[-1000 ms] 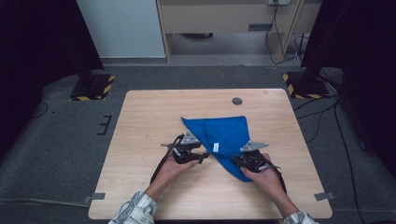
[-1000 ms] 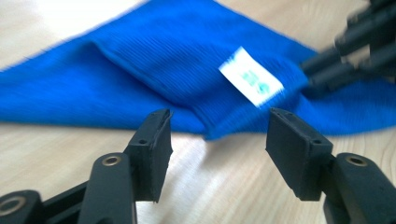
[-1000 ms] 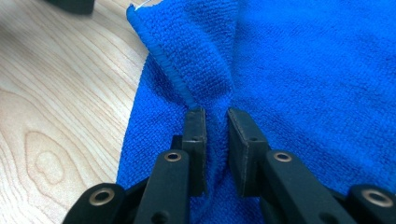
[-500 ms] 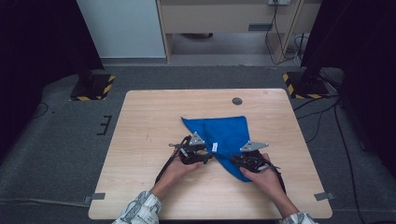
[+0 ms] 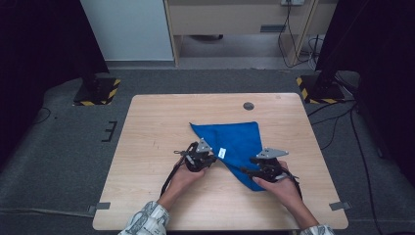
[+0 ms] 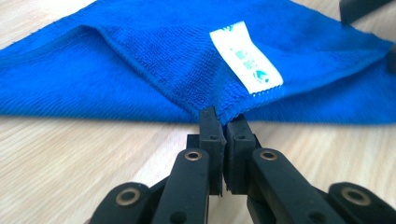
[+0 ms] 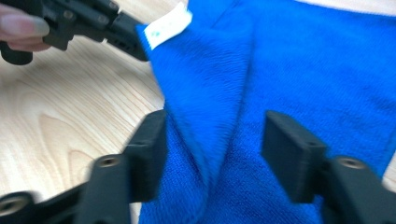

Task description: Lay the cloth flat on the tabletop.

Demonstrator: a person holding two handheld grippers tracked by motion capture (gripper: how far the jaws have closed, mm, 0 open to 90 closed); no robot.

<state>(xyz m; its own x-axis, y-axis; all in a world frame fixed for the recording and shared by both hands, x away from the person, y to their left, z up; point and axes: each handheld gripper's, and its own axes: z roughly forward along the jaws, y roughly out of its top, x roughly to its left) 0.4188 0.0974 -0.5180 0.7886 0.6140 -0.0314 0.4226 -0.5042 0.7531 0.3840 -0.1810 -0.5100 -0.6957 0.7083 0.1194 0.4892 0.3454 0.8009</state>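
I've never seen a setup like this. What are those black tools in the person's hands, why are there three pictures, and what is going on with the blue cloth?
There is no robot here: a person holds a hand-held gripper with two black jaws in each hand. The high view looks down from above the wooden table. The other two pictures come from small cameras riding on each gripper, looking along its jaws.

On the table lies a blue cloth, folded into a triangle, with a white label.

The left gripper has just been closing and now pinches the cloth's edge near the label. The right gripper has just been opening; a fold of cloth lies between its jaws, but the pads do not press on it.
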